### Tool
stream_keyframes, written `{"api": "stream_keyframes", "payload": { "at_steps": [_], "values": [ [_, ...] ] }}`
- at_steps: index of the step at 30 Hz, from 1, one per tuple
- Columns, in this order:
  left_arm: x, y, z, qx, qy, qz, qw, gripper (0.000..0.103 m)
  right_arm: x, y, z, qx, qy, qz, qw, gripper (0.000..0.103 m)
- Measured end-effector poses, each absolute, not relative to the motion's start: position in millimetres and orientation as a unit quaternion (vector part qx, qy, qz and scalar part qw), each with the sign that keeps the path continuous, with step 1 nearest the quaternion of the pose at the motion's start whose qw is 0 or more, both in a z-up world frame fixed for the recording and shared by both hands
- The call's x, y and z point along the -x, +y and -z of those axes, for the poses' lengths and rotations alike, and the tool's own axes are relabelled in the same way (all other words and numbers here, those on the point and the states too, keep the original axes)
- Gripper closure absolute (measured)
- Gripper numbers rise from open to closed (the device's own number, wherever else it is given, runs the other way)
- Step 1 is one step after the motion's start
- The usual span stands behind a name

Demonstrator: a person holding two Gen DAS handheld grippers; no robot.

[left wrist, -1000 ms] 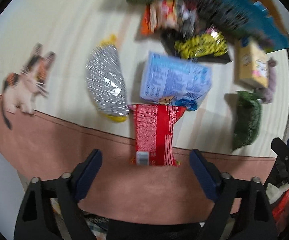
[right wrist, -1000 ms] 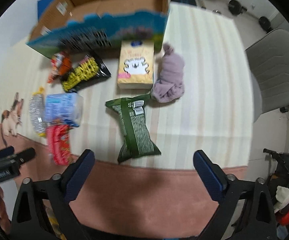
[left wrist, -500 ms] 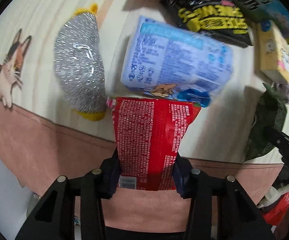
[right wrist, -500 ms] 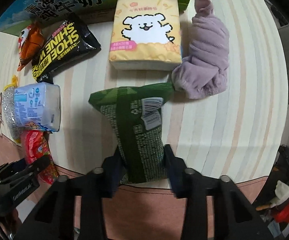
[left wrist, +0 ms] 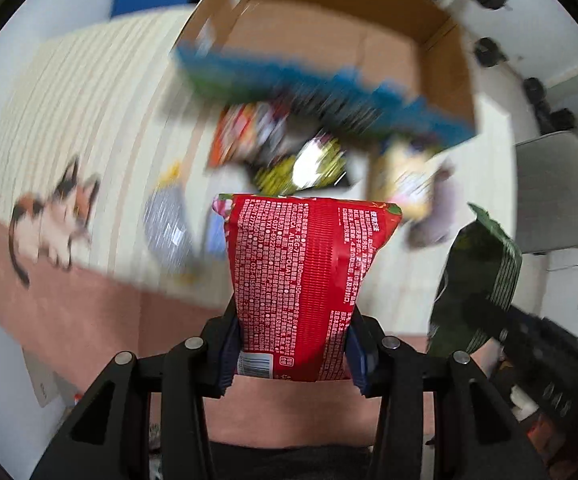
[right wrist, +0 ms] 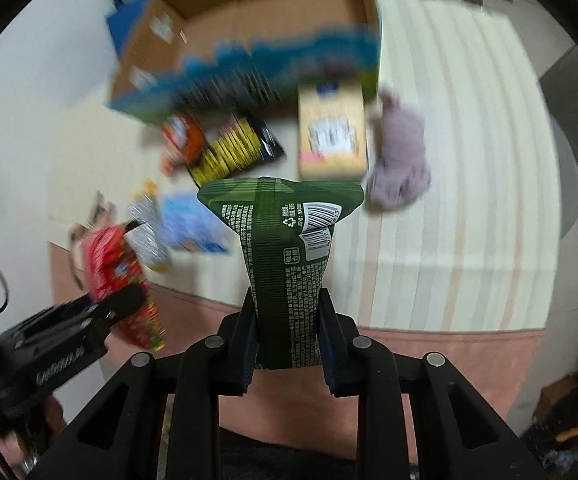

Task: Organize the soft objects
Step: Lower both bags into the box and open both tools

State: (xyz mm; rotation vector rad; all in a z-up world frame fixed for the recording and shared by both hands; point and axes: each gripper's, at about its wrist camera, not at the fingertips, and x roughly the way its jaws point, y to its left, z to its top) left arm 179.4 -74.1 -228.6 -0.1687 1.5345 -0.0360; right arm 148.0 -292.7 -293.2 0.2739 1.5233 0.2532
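Note:
My left gripper [left wrist: 293,344] is shut on a red snack bag [left wrist: 305,272] and holds it up above the table. My right gripper [right wrist: 287,336] is shut on a green snack bag [right wrist: 285,256], also lifted; it shows at the right of the left wrist view [left wrist: 477,280]. The red bag shows at the left of the right wrist view [right wrist: 117,264]. An open cardboard box [right wrist: 257,40] with a blue printed front stands at the back of the table [right wrist: 449,200].
On the striped table lie a black-and-yellow pack [right wrist: 237,148], an orange bag [right wrist: 181,140], a yellow tissue pack [right wrist: 333,140], a purple cloth [right wrist: 401,164], a blue pack [right wrist: 193,224], a silver bag [left wrist: 165,228] and a cat toy [left wrist: 53,216]. A grey chair [left wrist: 553,196] stands right.
Both grippers closed on their bags at the table's front edge, then lifted them off the table and pulled back. The box has come into view.

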Motion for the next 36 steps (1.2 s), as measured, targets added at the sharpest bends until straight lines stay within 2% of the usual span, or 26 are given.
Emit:
{"api": "stream_keyframes", "payload": {
  "at_steps": [5,9,13,17,24,29,36],
  "values": [
    [-276,-84,186,0.064,0.671,0.047,0.738,0.061,-202,-300,217,-0.128,0.649,-0.116,0.741,0.075],
    [-362,-88,201,0.046,0.68,0.065,0.729,0.061,-263,-299,200,-0.125,0.632,-0.093,0.759,0.075],
    [-427,-92,236,0.017,0.69,0.067,0.72,0.061,-330,-293,223,-0.118,0.64,-0.063,0.756,0.075],
    [-477,-95,286,0.032,0.72,0.082,0.688,0.061,-394,-279,273,-0.101,0.658,-0.039,0.746,0.075],
    [-517,-103,347,0.056,0.757,0.108,0.642,0.061,-457,-277,344,-0.088,0.688,-0.012,0.72,0.075],
    [-521,-110,363,0.054,0.767,0.119,0.628,0.061,-470,-275,365,-0.085,0.694,-0.008,0.715,0.075],
    [-509,-121,356,0.016,0.765,0.104,0.635,0.06,-468,-271,360,-0.078,0.698,-0.015,0.712,0.073]
  ]
}}
